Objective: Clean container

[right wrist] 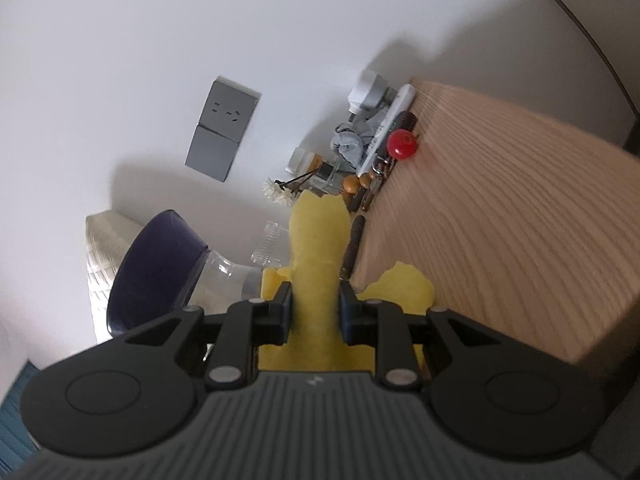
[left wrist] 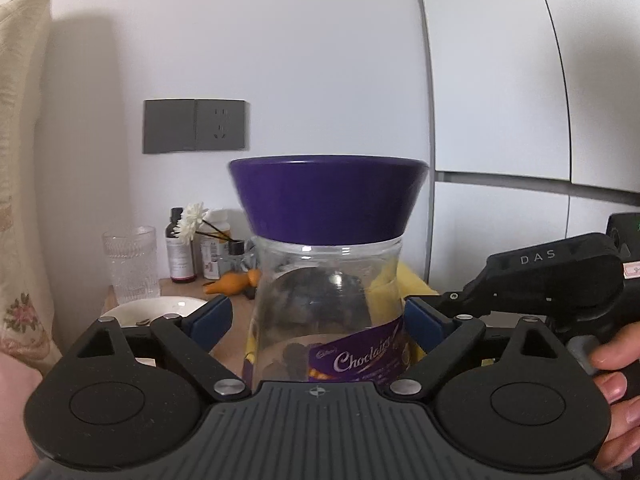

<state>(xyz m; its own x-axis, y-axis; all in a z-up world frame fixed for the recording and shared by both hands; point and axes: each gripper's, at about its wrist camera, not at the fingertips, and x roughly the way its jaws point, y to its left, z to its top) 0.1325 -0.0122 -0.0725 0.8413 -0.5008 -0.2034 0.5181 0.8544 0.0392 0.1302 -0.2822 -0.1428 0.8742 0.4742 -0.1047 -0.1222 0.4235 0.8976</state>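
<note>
A clear glass jar (left wrist: 320, 300) with a purple lid (left wrist: 328, 196) and a purple Choclairs label stands upright between my left gripper's (left wrist: 318, 320) blue-padded fingers. The right pad touches the glass; a small gap shows at the left pad. My right gripper (right wrist: 314, 312) is shut on a yellow cloth (right wrist: 316, 248), which stands up between its fingers. The right gripper also shows at the right of the left wrist view (left wrist: 552, 280), with the cloth (left wrist: 384, 284) seen behind the jar. The jar (right wrist: 224, 276) and its lid (right wrist: 156, 264) lie left of the cloth in the right wrist view.
A wooden table (right wrist: 500, 208) carries a ribbed glass (left wrist: 130, 264), a white bowl (left wrist: 156, 308), small bottles (left wrist: 180, 252), a white flower (left wrist: 192, 220), orange figures (left wrist: 230, 282) and a red ball (right wrist: 402, 143) along the wall. A grey socket plate (left wrist: 195, 126) is on the wall.
</note>
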